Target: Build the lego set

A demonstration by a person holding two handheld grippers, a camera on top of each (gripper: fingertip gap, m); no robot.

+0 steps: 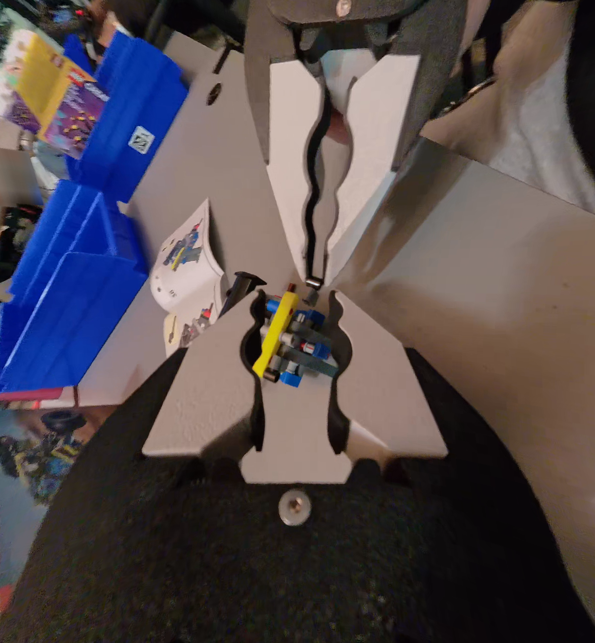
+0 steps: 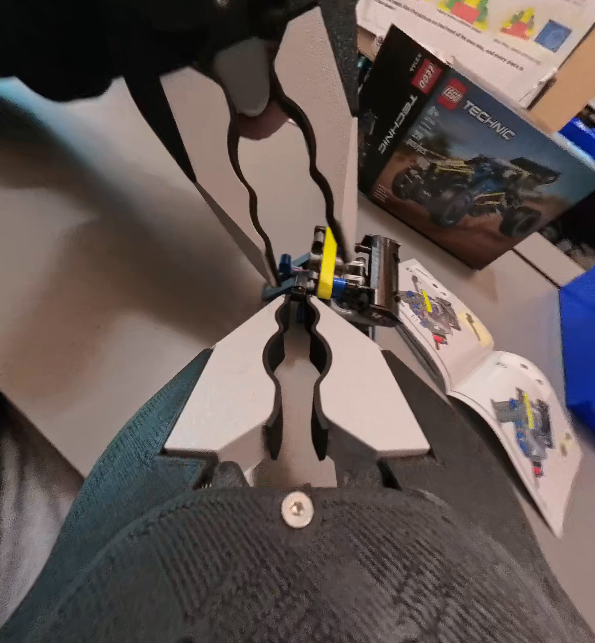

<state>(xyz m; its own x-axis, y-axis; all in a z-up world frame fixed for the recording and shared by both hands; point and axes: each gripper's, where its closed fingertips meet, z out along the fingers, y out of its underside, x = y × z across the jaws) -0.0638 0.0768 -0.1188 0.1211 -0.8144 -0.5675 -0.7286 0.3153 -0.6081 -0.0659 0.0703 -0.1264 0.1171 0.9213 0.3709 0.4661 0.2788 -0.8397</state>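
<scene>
Close in, the left gripper (image 1: 294,334) has its two fingers spread around a small brick assembly (image 1: 297,342), a yellow beam crossed by grey beams with blue and grey pins. In the right wrist view both left fingers reach the assembly from above, one at the blue-grey beam, the other just behind the yellow beam; whether the pads press on it cannot be told through the motion blur.

Just beyond, the right gripper (image 1: 312,281) comes from the opposite side, its fingers drawn nearly together on a small grey pin (image 1: 312,280) at their tips, right at the far edge of the assembly. In its own view the right gripper (image 2: 297,299) meets the assembly (image 2: 323,268) at a dark pin end beside the yellow beam. A dark block-shaped part (image 2: 383,282) sits at the assembly's far side, over the page edge.

Beside them on the grey worktop (image 1: 480,278) lies an open instruction booklet (image 2: 497,400) with pictures of a blue, grey and yellow model. Farther off stand two blue bins (image 1: 63,295), one holding a purple and yellow toy box (image 1: 56,101). At the worktop's far edge, in the right wrist view, stands a building-set box (image 2: 463,167) picturing an off-road vehicle, with cardboard and printed sheets behind it
</scene>
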